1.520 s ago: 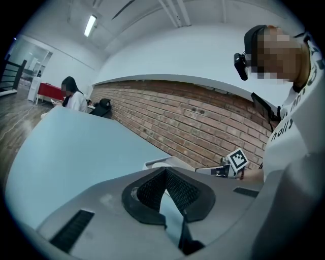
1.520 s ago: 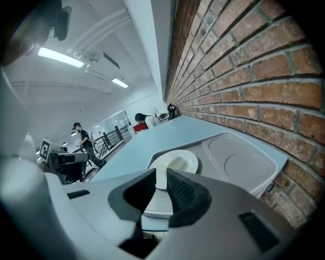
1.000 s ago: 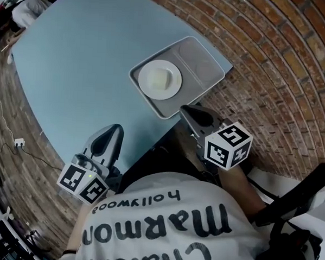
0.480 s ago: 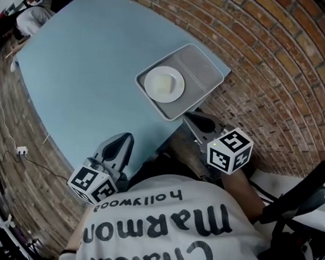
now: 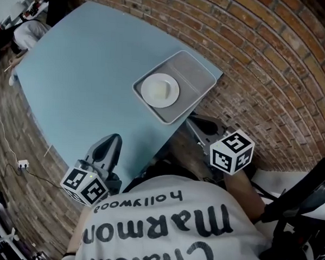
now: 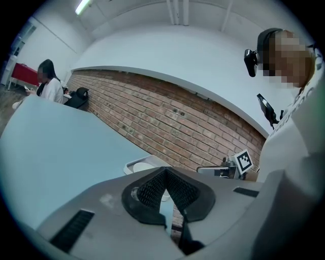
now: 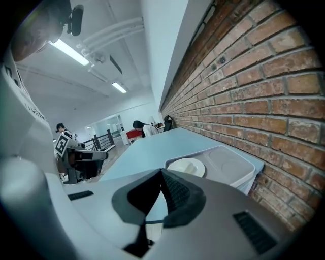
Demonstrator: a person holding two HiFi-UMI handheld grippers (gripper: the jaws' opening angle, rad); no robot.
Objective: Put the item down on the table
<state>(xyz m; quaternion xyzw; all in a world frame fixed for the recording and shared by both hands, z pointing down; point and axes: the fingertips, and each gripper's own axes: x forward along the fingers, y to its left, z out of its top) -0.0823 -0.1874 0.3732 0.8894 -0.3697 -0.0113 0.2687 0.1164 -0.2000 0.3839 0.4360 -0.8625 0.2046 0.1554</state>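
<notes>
A grey tray (image 5: 198, 74) lies at the near right corner of the light blue table (image 5: 89, 68), against the brick wall. A white plate (image 5: 160, 90) with a pale piece of food sits in the tray's left half. My left gripper (image 5: 111, 142) hovers over the table's near edge, shut and empty, well left of the tray. My right gripper (image 5: 197, 122) hangs just off the table's corner, close to the tray's near end, also shut and empty. From the right gripper view the plate (image 7: 186, 166) and tray (image 7: 231, 165) lie just ahead of the jaws.
A brick wall (image 5: 264, 61) runs along the table's right side. A brick-patterned floor (image 5: 20, 141) lies to the left, with a white socket and cable (image 5: 23, 163) on it. A seated person (image 6: 48, 86) is at the table's far end.
Both grippers stay shut and empty near the table's near edge. The left gripper has drifted slightly back and left. The tray and plate have not moved on the table.
</notes>
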